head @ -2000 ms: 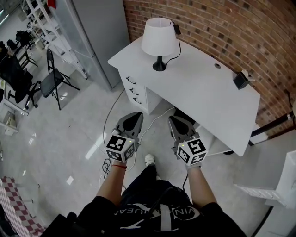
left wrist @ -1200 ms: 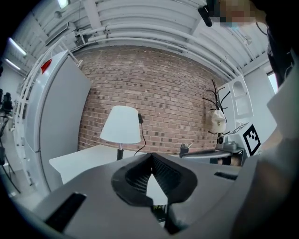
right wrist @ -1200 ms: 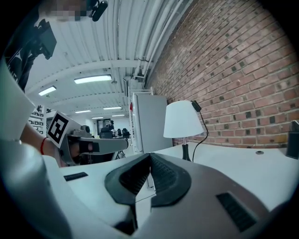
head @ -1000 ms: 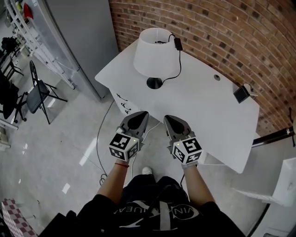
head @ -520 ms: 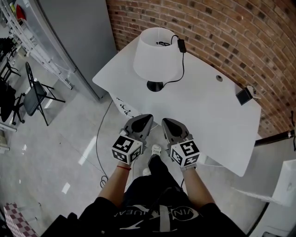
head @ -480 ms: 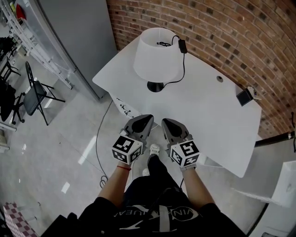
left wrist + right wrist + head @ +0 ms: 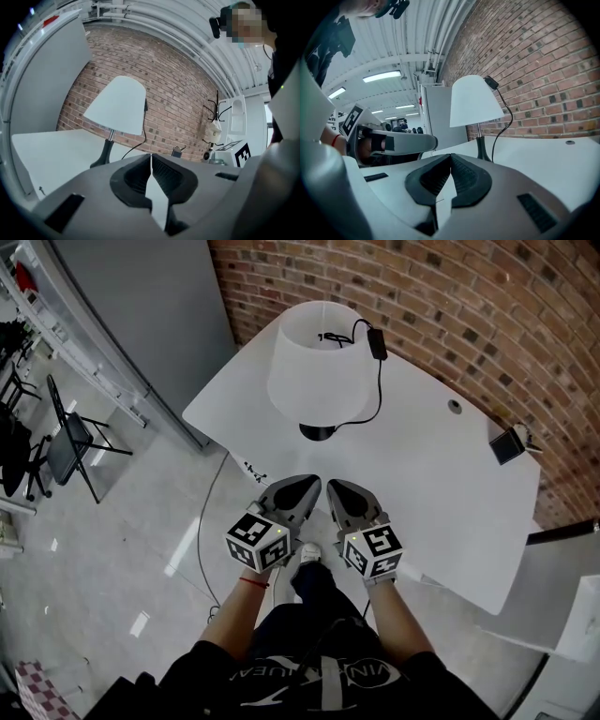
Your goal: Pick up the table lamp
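One: Both tools are held out front, side by side. Is anything in them?

Two: Nothing. The left tool is clenched, its ribbed pads meeting at the tips with nothing between them. The right tool is the same, shut tight and empty. Both are at the front edge of the white tabletop.

One: And the table lamp?

Two: The table lamp stands upright on the tabletop, toward the far left corner and close to the brick wall. It has a white shade and a slim stem on a black base. It sits ahead of both tools, apart from them, with neither touching it.

One: Is it wired?

Two: A black cord loops out of the top of the shade, carries a small dark switch, and drops to the tabletop beside the base.

One: What else is in the frame?

Two: A small black device sits at the tabletop's right end, well apart from the lamp. A folding chair stands on the pale floor off to the left.
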A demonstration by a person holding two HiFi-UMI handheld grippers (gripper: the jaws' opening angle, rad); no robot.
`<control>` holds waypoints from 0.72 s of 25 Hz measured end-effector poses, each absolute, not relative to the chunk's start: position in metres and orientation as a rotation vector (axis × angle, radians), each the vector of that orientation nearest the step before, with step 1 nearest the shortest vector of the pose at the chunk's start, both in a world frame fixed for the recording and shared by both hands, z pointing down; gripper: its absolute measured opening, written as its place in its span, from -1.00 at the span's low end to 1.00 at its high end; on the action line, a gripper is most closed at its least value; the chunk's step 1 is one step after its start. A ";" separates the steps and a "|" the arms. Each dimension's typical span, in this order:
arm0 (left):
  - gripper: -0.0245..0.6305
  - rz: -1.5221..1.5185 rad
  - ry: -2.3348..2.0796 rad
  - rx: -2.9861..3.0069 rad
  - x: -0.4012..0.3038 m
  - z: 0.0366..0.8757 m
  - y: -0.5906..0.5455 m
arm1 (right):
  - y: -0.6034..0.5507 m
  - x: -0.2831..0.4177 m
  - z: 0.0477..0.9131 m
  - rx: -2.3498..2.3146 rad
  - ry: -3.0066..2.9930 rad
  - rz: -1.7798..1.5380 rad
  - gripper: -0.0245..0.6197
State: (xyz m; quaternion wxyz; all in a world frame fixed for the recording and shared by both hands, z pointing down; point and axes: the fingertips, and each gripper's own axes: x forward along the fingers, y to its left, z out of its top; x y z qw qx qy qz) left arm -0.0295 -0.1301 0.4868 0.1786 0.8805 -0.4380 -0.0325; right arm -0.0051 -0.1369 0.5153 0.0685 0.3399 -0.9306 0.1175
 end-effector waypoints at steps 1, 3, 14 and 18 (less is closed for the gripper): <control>-0.91 -0.119 -1.213 2.486 -0.029 0.488 -0.134 | -0.141 -0.007 0.516 1.019 -2.803 0.344 -0.92; -0.90 -0.186 -1.167 2.486 -0.029 0.488 -0.142 | -0.151 -0.010 0.518 1.020 -2.808 0.326 -0.92; -0.66 -0.521 -0.921 2.437 -0.038 0.483 -0.201 | -0.202 -0.024 0.542 1.013 -2.800 0.300 -0.92; -0.55 -0.641 -0.863 2.420 -0.046 0.476 -0.218 | -0.219 -0.022 0.551 1.016 -2.787 0.317 -0.92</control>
